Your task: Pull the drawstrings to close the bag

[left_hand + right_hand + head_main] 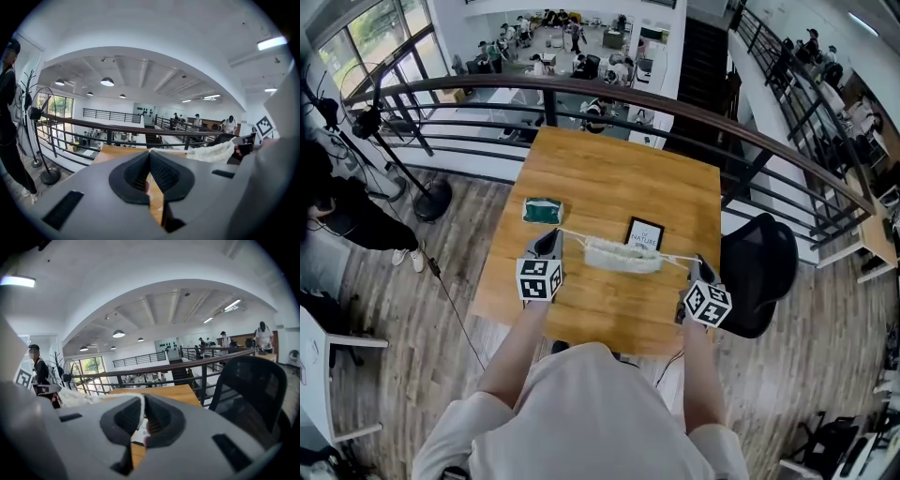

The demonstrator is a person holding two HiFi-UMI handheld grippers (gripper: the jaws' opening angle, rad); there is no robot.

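A white fabric bag (pixel 622 255) lies bunched across the middle of the wooden table (pixel 619 178). One white drawstring (pixel 572 234) runs taut from its left end to my left gripper (pixel 553 240), which is shut on it. The other drawstring (pixel 677 259) runs from its right end to my right gripper (pixel 700 266), also shut on the cord. In the left gripper view the closed jaws pinch the string (pixel 161 150), and the bag (pixel 213 153) hangs off to the right. In the right gripper view the cord (pixel 140 405) runs between the closed jaws, with the bag (pixel 75 397) at the left.
A teal packet (pixel 542 211) lies behind the left gripper and a black-framed card (pixel 644 233) sits just beyond the bag. A black chair (pixel 761 272) stands by the table's right edge. A curved railing (pixel 609 94) runs past the table's far end.
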